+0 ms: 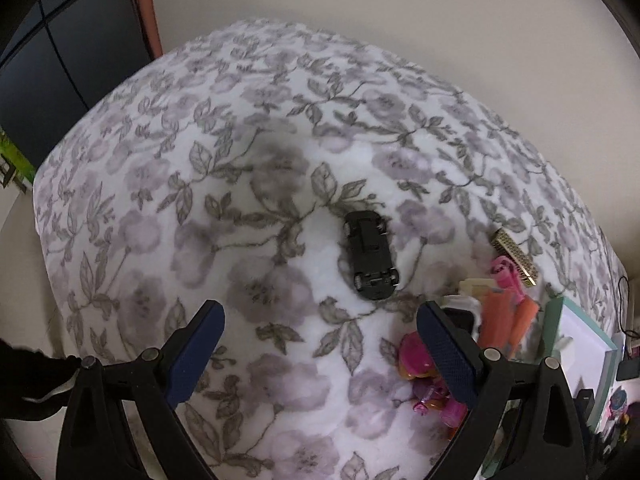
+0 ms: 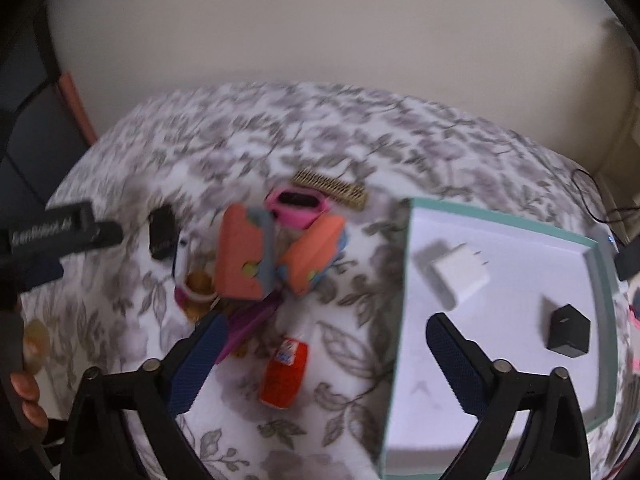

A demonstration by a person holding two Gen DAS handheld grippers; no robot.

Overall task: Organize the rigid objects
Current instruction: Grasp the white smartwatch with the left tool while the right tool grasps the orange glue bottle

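Above the floral blanket (image 1: 280, 120) we hold both grippers, left gripper (image 1: 320, 344) and right gripper (image 2: 326, 360), spread and empty, near the black toy car (image 1: 372, 256).

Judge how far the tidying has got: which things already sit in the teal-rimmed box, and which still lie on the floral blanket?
Done: a white plug adapter and a small black cube sit in the teal-rimmed box.
In hand: nothing; the left gripper and right gripper are both open and empty.
Left: the black toy car, gold comb, orange blocks and red bottle remain on the floral blanket.
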